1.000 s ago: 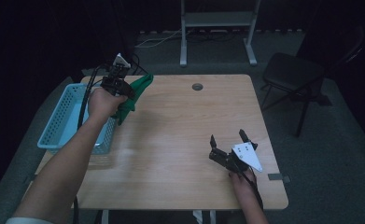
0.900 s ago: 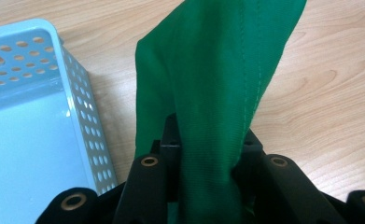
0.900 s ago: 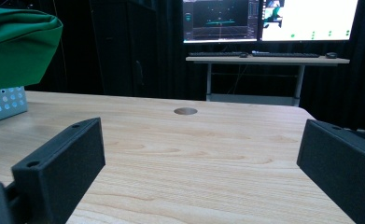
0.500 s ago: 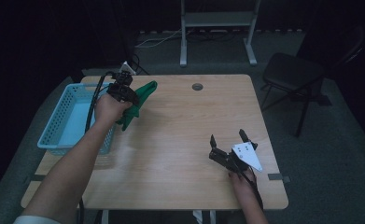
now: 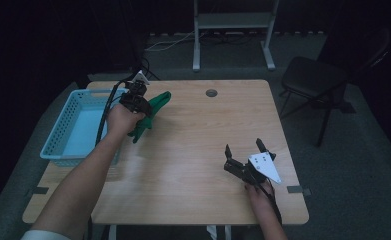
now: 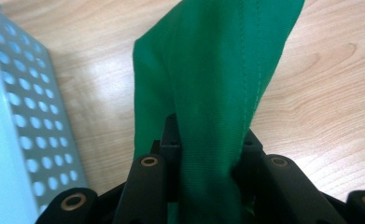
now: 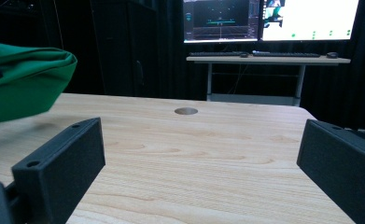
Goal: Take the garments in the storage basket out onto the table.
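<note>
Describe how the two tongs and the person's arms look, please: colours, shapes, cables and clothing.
Both tongs are black, with two blocky jaws. The right tongs carry a pale grey three-cornered plate. A black cable trails from the left tongs. The forearms are bare; a light sleeve edge shows on the left arm.

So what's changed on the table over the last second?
The left gripper, shut on the green cloth, has carried it from the blue basket's edge out over the table and lower. The right gripper stayed open in place near the front right.
</note>
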Demonstrator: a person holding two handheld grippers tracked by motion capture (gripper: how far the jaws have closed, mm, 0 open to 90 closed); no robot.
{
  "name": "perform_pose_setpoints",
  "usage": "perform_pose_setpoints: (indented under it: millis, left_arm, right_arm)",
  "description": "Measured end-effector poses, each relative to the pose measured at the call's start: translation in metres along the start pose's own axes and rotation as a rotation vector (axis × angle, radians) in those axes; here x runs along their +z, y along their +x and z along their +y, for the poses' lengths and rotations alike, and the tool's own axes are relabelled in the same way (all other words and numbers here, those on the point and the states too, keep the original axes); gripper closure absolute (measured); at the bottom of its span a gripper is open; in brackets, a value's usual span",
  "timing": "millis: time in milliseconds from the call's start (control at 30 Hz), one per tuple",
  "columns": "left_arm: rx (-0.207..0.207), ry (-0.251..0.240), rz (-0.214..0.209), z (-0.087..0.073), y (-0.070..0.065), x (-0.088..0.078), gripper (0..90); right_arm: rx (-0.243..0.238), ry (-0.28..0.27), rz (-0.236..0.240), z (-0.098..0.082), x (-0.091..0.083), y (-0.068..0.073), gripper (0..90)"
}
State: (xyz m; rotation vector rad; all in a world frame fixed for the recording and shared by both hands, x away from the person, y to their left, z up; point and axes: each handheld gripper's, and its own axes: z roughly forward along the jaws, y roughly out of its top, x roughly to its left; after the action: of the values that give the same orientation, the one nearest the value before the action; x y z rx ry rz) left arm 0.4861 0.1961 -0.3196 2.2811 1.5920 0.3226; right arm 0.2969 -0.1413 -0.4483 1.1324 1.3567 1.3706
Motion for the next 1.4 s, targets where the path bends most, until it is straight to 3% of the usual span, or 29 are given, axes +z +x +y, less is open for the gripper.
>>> perform_pose_setpoints:
  millis: [733,933,1400]
  left_arm:
    - [0.017,0.068,0.0,-0.002,-0.017,0.029,72.1]
    - [0.054,0.117,0.002,-0.002,-0.03,0.041,72.0]
    - [0.096,0.177,0.003,-0.004,-0.051,0.065,71.8]
  right_arm:
    - [-0.002,-0.001,0.002,0.0,0.0,0.0,0.3]
    - [-0.003,0.0,0.004,0.0,0.0,0.0,0.3]
    - [0.001,0.0,0.005,0.0,0.0,0.0,0.3]
